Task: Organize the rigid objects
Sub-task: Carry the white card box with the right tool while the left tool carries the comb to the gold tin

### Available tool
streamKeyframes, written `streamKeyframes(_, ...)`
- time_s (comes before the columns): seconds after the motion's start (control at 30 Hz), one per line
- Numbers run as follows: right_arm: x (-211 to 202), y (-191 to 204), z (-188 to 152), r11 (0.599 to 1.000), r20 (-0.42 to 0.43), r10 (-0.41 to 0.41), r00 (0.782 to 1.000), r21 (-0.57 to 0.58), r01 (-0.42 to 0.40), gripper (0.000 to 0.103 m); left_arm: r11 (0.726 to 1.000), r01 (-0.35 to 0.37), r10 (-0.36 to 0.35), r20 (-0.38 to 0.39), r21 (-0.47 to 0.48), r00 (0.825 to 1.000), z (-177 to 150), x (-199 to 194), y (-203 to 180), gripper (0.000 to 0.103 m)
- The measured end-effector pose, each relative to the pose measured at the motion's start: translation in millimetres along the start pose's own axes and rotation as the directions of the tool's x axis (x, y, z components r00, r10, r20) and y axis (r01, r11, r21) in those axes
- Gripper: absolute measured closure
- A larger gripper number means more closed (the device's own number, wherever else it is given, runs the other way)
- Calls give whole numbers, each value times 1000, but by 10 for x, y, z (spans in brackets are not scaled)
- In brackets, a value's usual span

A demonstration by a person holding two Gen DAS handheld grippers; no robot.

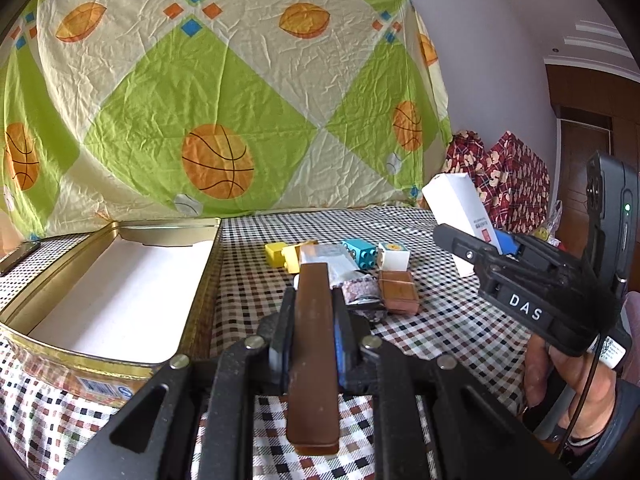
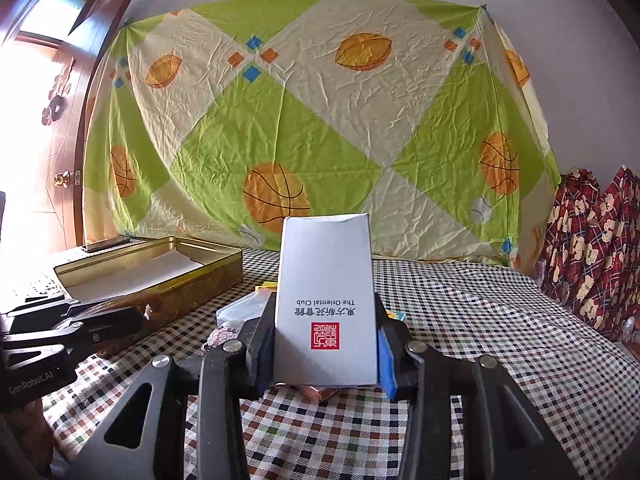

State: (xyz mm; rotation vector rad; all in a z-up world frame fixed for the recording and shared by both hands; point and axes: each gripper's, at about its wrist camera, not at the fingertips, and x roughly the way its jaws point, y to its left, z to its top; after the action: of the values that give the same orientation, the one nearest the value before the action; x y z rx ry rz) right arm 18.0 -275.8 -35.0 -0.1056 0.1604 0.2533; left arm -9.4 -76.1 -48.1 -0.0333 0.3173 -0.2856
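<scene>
My left gripper (image 1: 314, 312) is shut on a long flat brown bar (image 1: 314, 344) that stands on edge between its pads and juts back toward the camera. It hovers just right of an open gold tin (image 1: 120, 292) lined with white. My right gripper (image 2: 326, 344) is shut on a white carton (image 2: 326, 304) with a red seal, held upright above the checked cloth. In the left wrist view that right gripper (image 1: 500, 246) and the carton (image 1: 460, 208) sit at the right. A pile of small items lies ahead: yellow blocks (image 1: 282, 256), a blue brick (image 1: 360, 254), a white cube (image 1: 394, 256), a brown box (image 1: 400, 292).
A green and cream sheet (image 1: 224, 92) with basketballs hangs behind the table. Red patterned fabric (image 2: 592, 248) is piled at the right. A dark flat device (image 1: 18, 256) lies beyond the tin at far left. A wooden door (image 2: 52, 140) stands at the left.
</scene>
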Motion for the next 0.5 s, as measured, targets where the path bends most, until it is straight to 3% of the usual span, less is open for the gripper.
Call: streamKeyframes(0.5,39,244,34,1000,-12,17,1000,6,-17,60,998,-69,69,38,-11,997,-24,-156,189,89)
